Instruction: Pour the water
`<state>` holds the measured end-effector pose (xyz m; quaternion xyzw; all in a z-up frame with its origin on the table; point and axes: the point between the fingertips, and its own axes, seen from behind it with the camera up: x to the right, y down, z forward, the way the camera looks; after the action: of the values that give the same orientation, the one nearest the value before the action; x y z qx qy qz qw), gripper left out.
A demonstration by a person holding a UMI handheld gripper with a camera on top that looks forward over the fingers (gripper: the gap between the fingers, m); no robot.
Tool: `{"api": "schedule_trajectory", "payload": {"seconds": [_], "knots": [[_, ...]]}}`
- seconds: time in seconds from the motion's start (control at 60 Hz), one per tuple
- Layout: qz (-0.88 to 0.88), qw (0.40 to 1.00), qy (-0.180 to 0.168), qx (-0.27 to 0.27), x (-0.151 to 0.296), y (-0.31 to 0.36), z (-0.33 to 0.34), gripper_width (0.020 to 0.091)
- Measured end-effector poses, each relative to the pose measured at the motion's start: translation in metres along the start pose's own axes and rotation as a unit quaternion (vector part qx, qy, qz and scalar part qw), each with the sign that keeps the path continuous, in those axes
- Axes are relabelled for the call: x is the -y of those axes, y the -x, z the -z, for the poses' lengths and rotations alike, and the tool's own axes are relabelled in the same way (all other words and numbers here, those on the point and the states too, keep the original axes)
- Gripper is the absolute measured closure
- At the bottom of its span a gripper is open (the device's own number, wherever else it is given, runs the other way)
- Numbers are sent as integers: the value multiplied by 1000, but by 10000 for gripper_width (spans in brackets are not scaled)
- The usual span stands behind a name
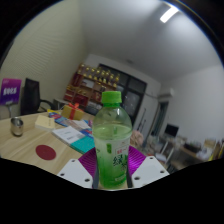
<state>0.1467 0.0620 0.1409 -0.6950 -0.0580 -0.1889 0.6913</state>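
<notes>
The gripper (112,172) has two pale, whitish fingers (75,172) with angular, faceted outer faces. Each carries a magenta pad (88,160) on its inner side. No cables or markings show.

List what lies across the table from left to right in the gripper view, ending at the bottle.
Metal cup → dark red round coaster → teal booklet → green-capped bottle, which stands between the gripper fingers.

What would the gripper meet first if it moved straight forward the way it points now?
The green-capped bottle: it already stands between the jaws of the gripper. Whether both press on it I cannot tell. The table lies beyond, off to one side.
</notes>
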Motion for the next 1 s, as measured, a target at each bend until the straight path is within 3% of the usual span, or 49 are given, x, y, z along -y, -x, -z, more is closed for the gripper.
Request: {"api": "schedule_trajectory", "payload": {"seconds": [0.133, 0.25, 0.45, 0.683, 0.883, 1.0], "knots": [[142, 989, -40, 32, 78, 61, 11, 720], [329, 941, -64, 37, 111, 137, -10, 720], [629, 770, -104, 21, 137, 208, -15, 719], [806, 580, -120, 2, 131, 250, -35, 712], [823, 555, -119, 14, 126, 256, -25, 714], [804, 581, -125, 16, 129, 257, -40, 714]]}}
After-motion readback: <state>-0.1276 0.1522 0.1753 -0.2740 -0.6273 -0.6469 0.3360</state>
